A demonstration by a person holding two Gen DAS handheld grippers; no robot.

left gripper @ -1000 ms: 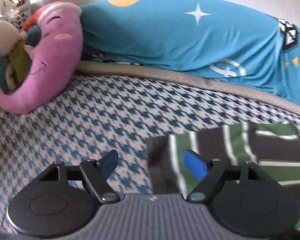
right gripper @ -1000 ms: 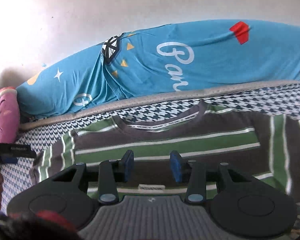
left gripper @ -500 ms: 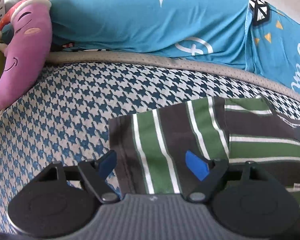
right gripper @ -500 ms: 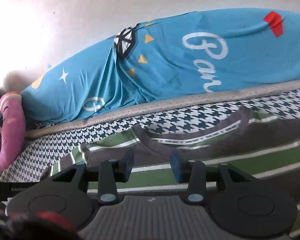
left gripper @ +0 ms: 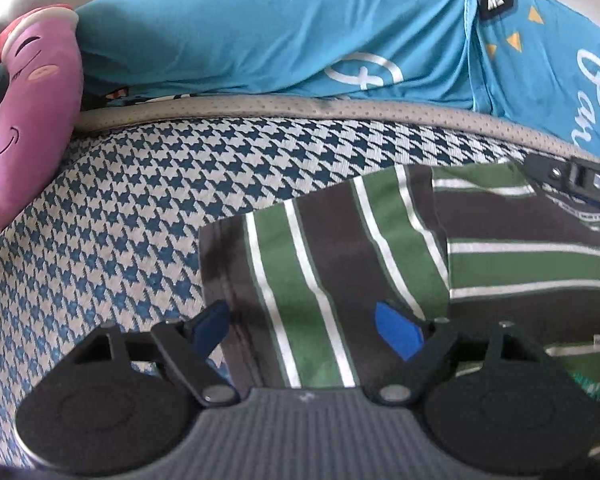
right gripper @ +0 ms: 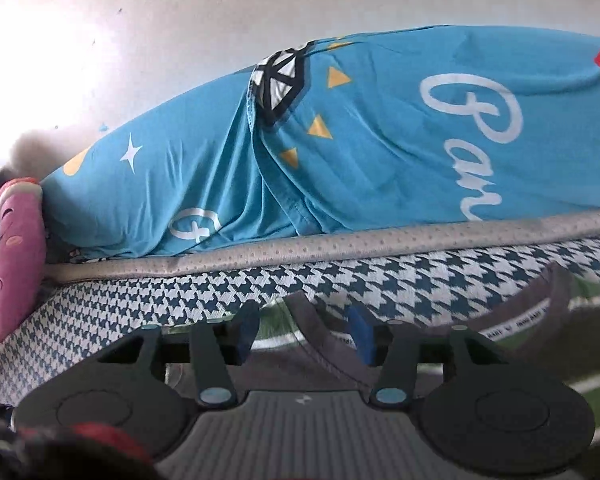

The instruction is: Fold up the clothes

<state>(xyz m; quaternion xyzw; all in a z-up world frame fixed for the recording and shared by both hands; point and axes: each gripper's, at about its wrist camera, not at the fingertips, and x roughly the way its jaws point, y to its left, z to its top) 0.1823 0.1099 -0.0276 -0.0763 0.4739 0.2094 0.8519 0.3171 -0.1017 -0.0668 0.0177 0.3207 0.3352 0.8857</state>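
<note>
Striped T-shirt (left gripper: 332, 264) spread flat on the houndstooth bed cover (left gripper: 112, 216), collar toward its far edge, ready for folding. Left gripper (left gripper: 304, 330) spread wide over the sleeve end, placed to pinch it. Right gripper (right gripper: 302, 332) parted at the collar (right gripper: 328, 344), probably just above the cloth.

The left gripper (left gripper: 306, 326) hangs with its blue-padded fingers (left gripper: 398, 330) spread wide over the sleeve of a brown, green and white striped T-shirt (left gripper: 340, 264) lying flat on the blue-and-white houndstooth bed cover (left gripper: 140, 200). A purple moon-shaped plush pillow (left gripper: 32, 112) leans at the left, beside a turquoise printed sheet (left gripper: 300, 40).
</note>
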